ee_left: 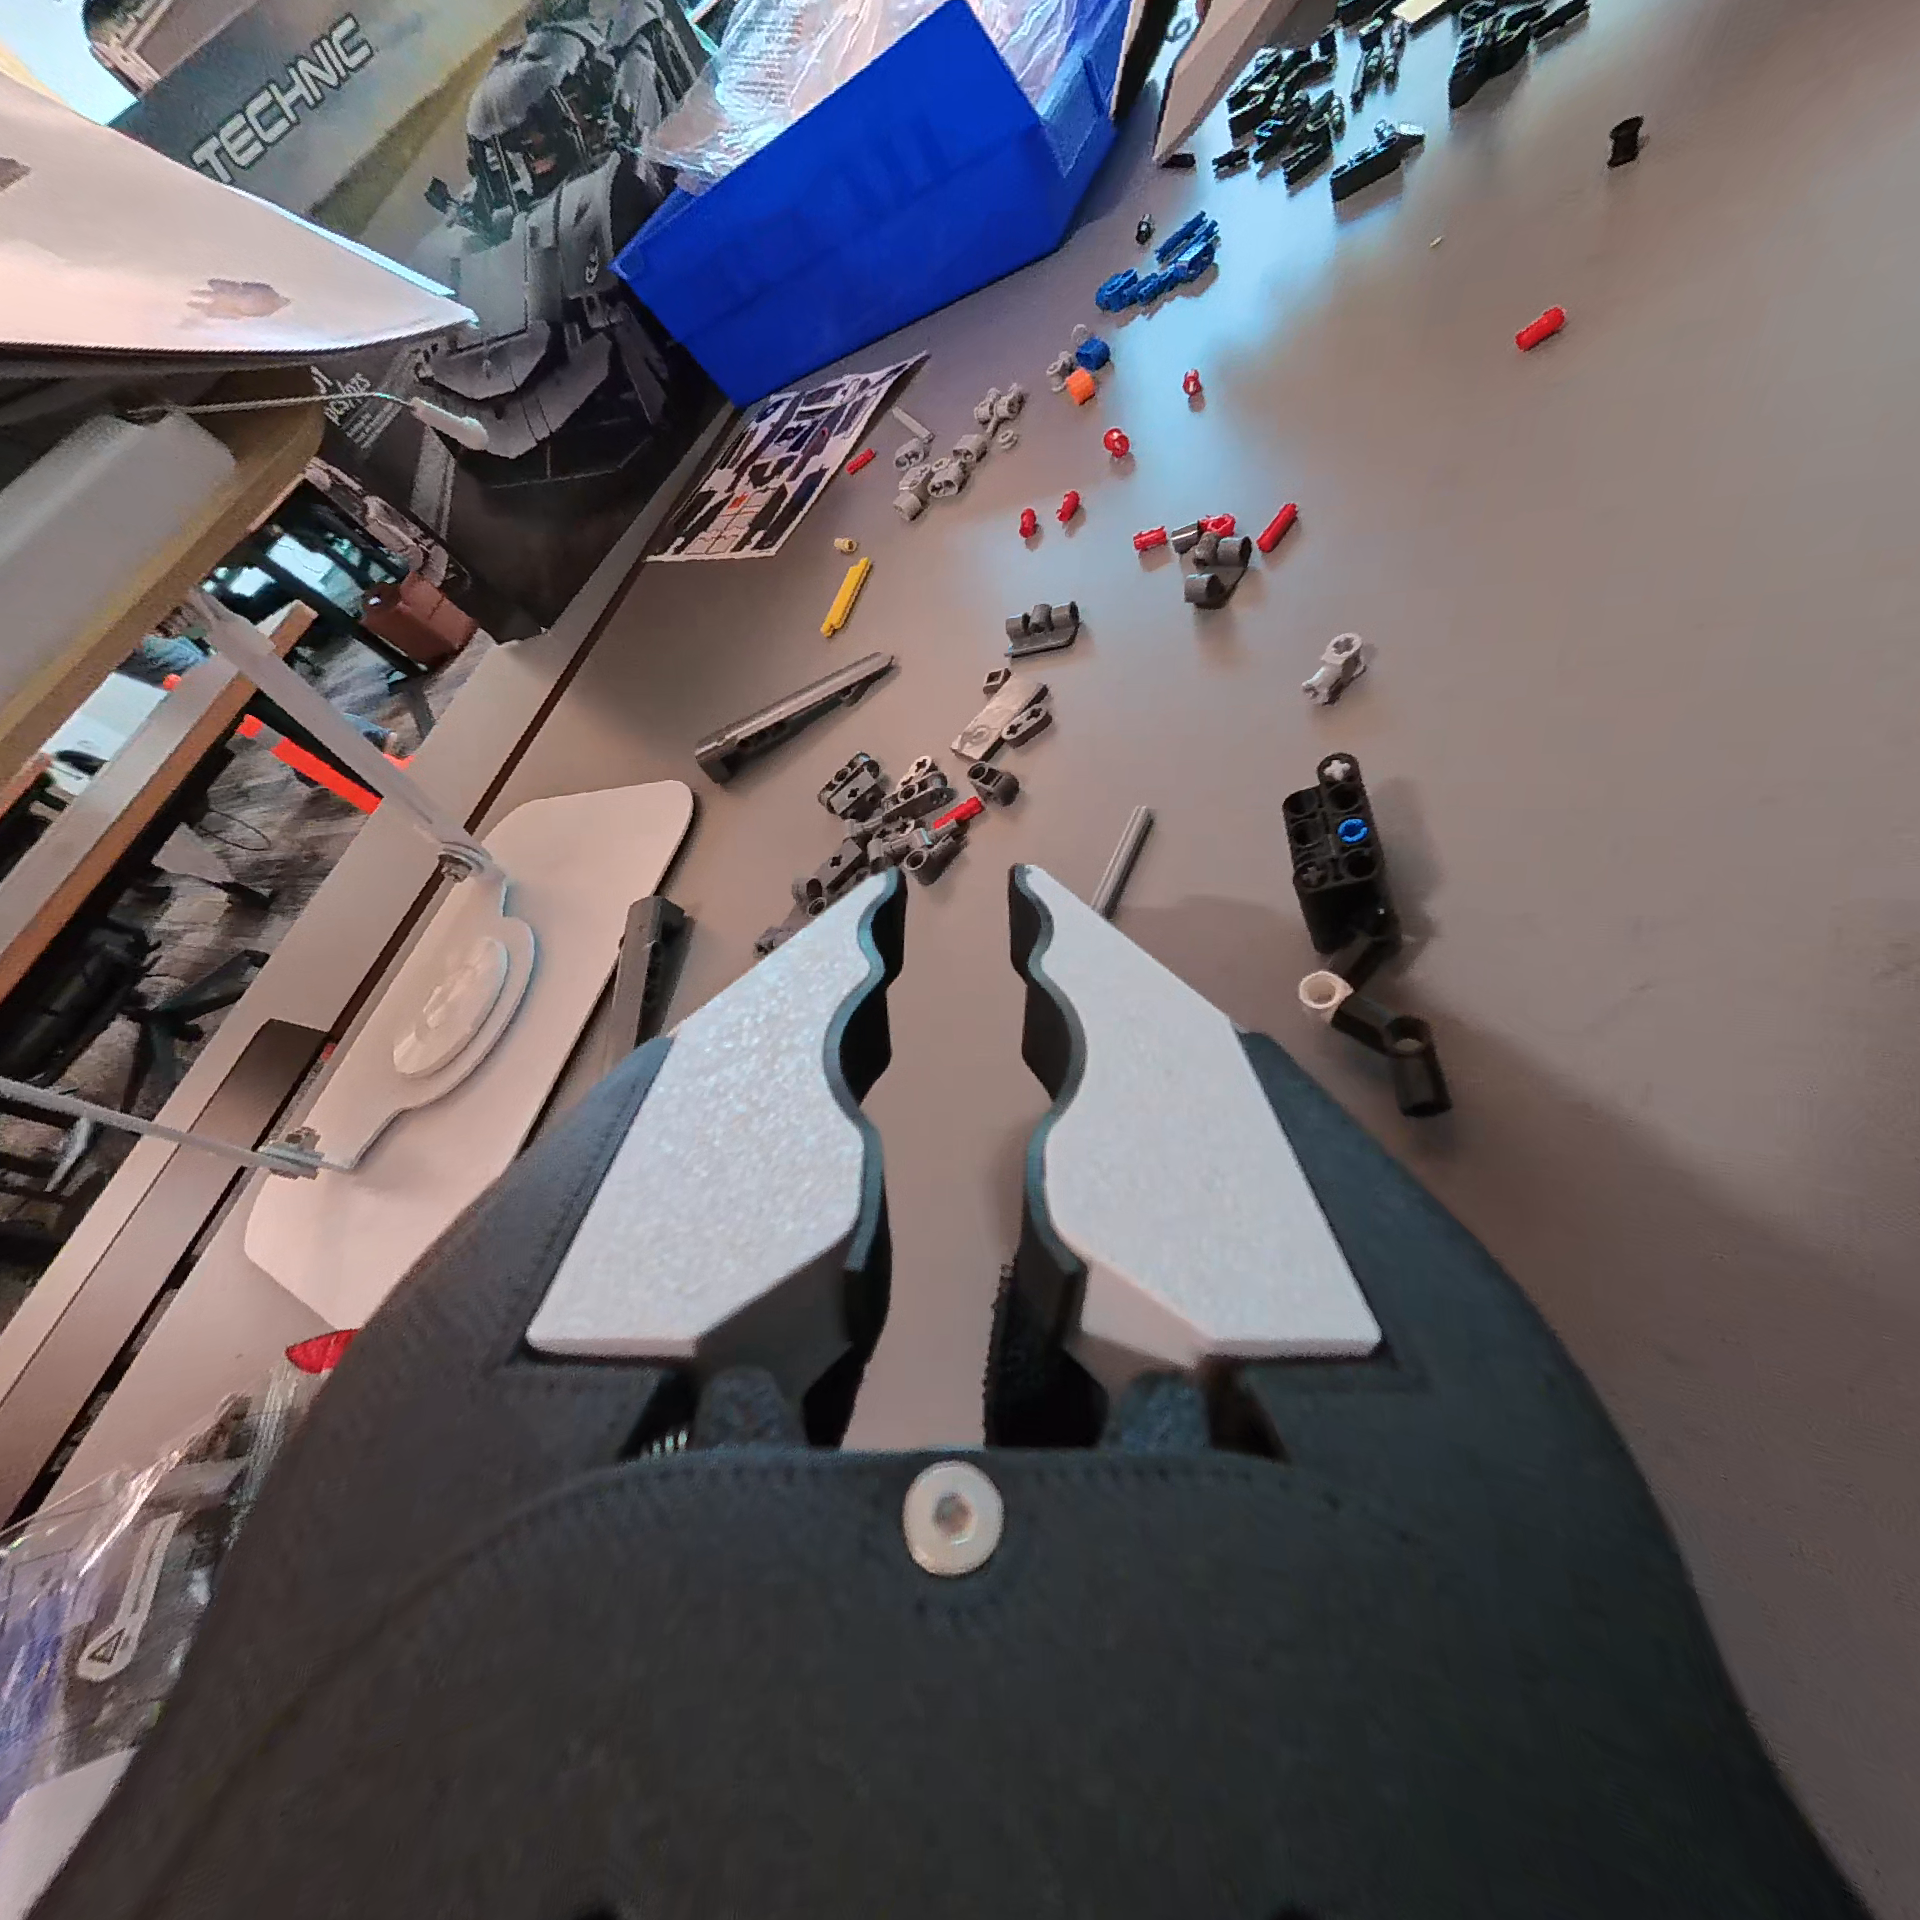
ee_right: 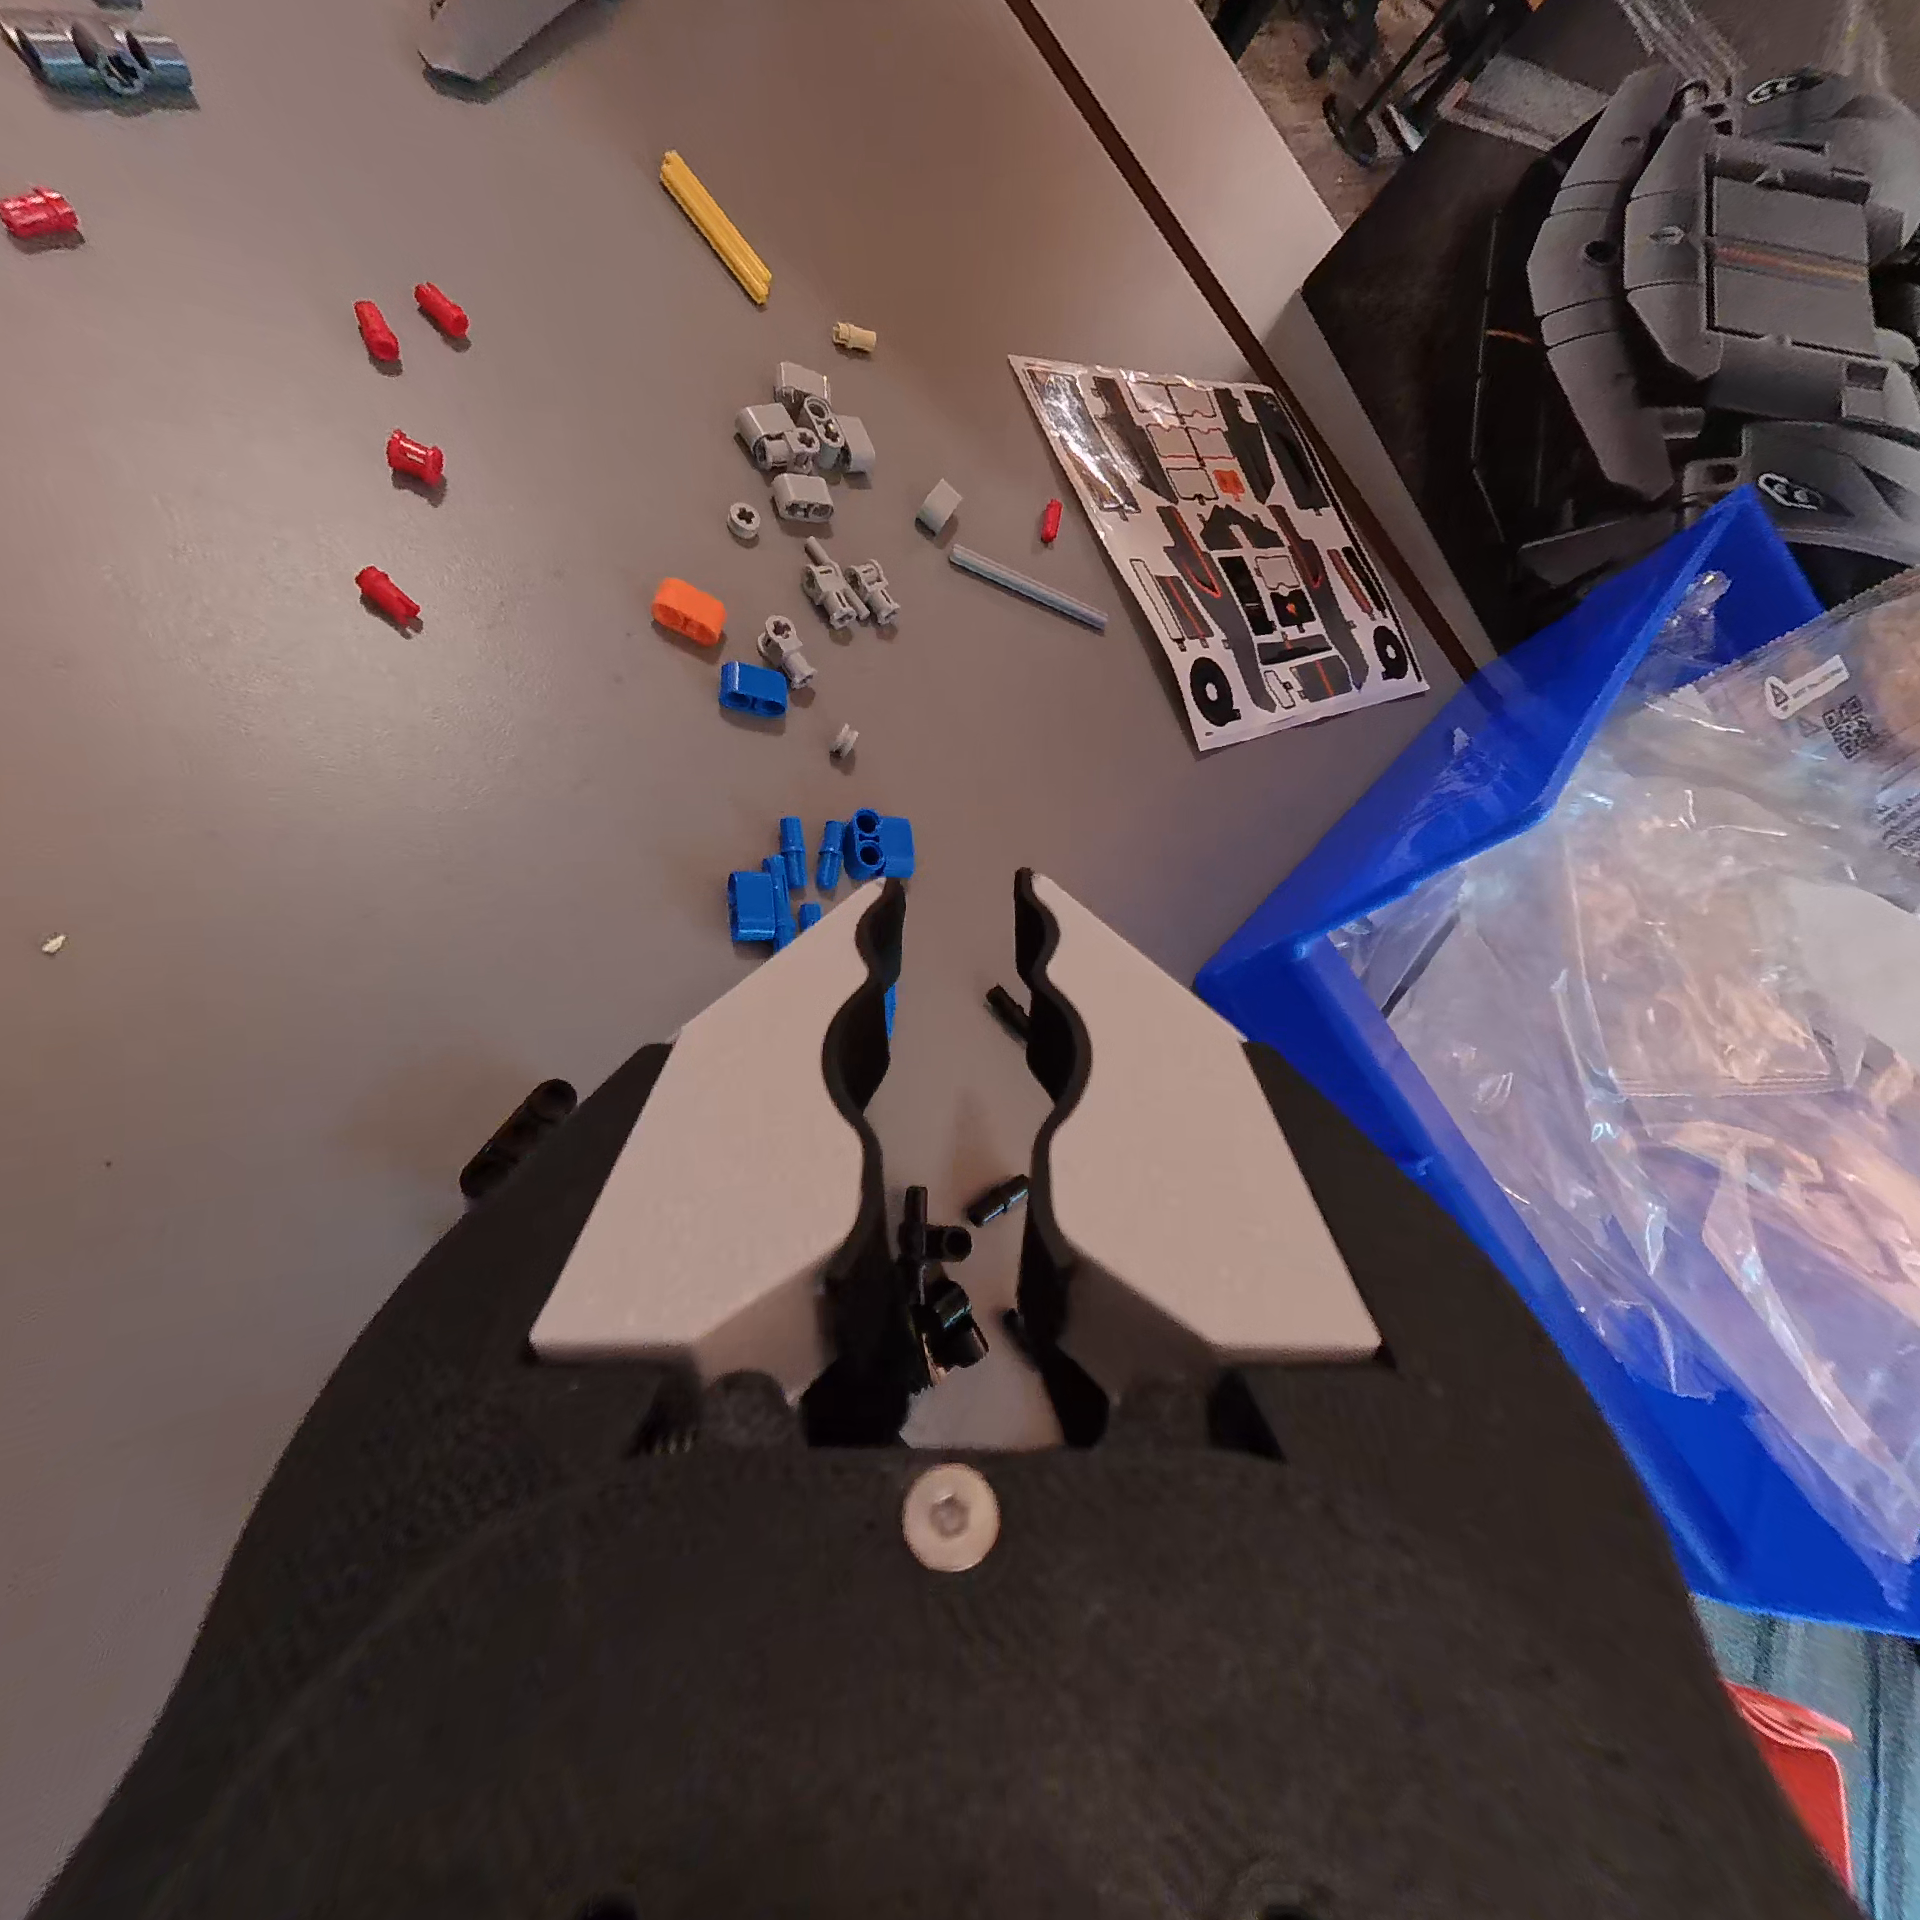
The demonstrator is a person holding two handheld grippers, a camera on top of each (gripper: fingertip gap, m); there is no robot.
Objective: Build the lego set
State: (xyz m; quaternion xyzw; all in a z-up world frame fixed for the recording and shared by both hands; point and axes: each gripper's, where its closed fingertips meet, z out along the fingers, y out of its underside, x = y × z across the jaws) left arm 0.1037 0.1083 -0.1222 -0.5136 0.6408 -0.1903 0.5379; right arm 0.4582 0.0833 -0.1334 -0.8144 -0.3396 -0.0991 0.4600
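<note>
My left gripper is open and holds nothing; bare table shows between its fingers. Just beyond its left fingertip lies a heap of dark grey connector pieces with a small red pin. A thin grey axle lies by its right fingertip. A black beam assembly with a blue pin lies farther right. My right gripper is open and holds nothing. A cluster of blue pieces lies at its left fingertip. Small black pins lie on the table under its fingers.
A blue bin with clear plastic bags stands right of the right gripper and shows in the left wrist view. A sticker sheet, light grey pieces, red pins, a yellow axle and a printed box lie around. The tips of one gripper are about 35 cm away from the tips of the other. My left tips are roughly 6 cm from the thin grey axle.
</note>
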